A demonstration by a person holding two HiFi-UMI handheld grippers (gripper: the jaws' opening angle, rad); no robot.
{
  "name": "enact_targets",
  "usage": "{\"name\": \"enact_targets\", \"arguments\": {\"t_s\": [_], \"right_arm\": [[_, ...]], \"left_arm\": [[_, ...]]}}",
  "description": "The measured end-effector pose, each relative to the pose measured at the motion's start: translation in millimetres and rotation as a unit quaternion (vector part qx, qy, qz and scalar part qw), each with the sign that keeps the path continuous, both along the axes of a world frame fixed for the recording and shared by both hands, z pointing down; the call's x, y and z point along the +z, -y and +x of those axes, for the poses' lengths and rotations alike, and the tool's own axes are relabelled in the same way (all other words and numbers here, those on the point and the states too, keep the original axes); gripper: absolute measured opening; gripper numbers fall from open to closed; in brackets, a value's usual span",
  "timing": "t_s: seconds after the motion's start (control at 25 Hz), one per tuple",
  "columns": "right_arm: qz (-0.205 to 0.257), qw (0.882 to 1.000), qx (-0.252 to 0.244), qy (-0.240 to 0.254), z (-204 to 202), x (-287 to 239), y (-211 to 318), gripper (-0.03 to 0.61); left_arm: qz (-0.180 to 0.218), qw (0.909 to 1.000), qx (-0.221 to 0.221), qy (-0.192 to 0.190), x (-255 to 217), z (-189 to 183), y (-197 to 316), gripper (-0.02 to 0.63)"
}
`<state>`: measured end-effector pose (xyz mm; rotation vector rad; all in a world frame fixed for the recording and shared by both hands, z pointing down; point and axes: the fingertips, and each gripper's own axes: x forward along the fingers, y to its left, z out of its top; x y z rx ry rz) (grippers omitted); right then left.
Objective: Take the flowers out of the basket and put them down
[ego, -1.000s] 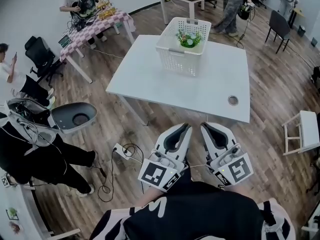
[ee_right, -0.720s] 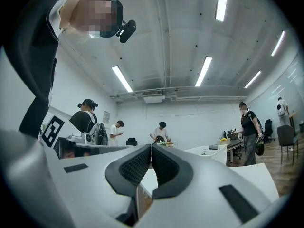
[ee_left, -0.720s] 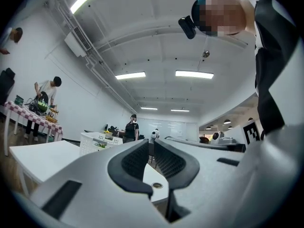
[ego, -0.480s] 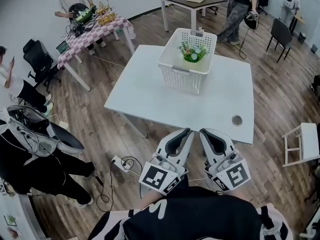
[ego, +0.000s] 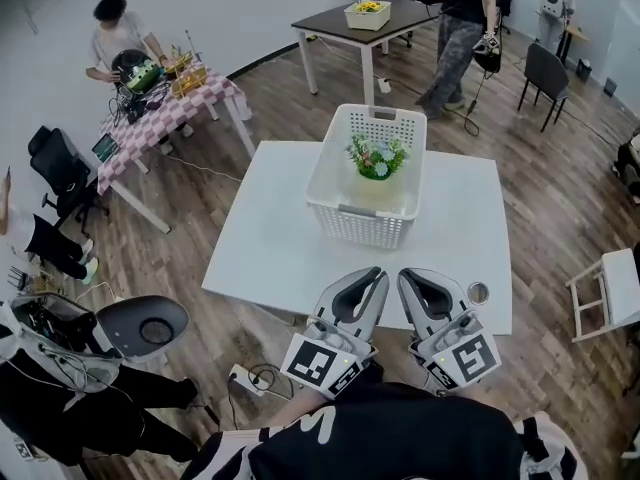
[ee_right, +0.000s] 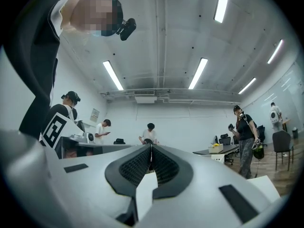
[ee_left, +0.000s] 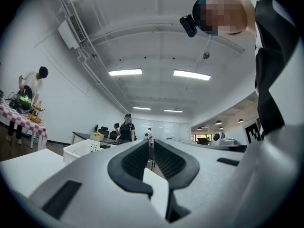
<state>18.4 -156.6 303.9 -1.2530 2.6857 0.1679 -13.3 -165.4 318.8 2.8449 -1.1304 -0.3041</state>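
Note:
A white slatted basket (ego: pixel 362 220) stands on the white table (ego: pixel 270 238), toward its far side. Inside it sits a small bunch of green, white and pink flowers (ego: pixel 376 156). My left gripper (ego: pixel 354 290) and right gripper (ego: pixel 424 288) are held close together at the table's near edge, well short of the basket. Both are shut and hold nothing. In the left gripper view the left gripper (ee_left: pixel 151 144) points up and forward, with the basket (ee_left: pixel 83 148) low at the left. The right gripper (ee_right: pixel 151 148) faces the room and ceiling, with no flowers in sight.
A round cable hole (ego: pixel 478 292) is in the table's near right corner. A grey chair (ego: pixel 140 326) and a seated person (ego: pixel 60 408) are at the left, and a white stool (ego: pixel 610 283) at the right. A checkered table (ego: pixel 165 108), a dark table (ego: pixel 365 18) and a standing person (ego: pixel 458 28) lie beyond.
The table and basket have come nearer in the head view. Both grippers, shut throughout, now reach the table's near edge instead of hanging over the floor.

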Motion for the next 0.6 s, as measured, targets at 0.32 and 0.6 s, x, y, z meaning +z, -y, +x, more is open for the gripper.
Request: {"name": "enact_targets", "arguments": {"t_s": [0.32, 0.6], "right_arm": [[0.001, 0.999, 0.036, 0.004, -5.4, -3.4, 75.2, 0.017], [0.004, 0.999, 0.047, 0.005, -20.3, -3.8, 126.1, 0.018]], "left_arm": [[0.006, 0.9997, 0.021, 0.005, -8.2, -13.9, 76.9, 0.037], [0.008, 0.9995, 0.029, 0.008, -8.2, -28.9, 130.9, 0.037]]}}
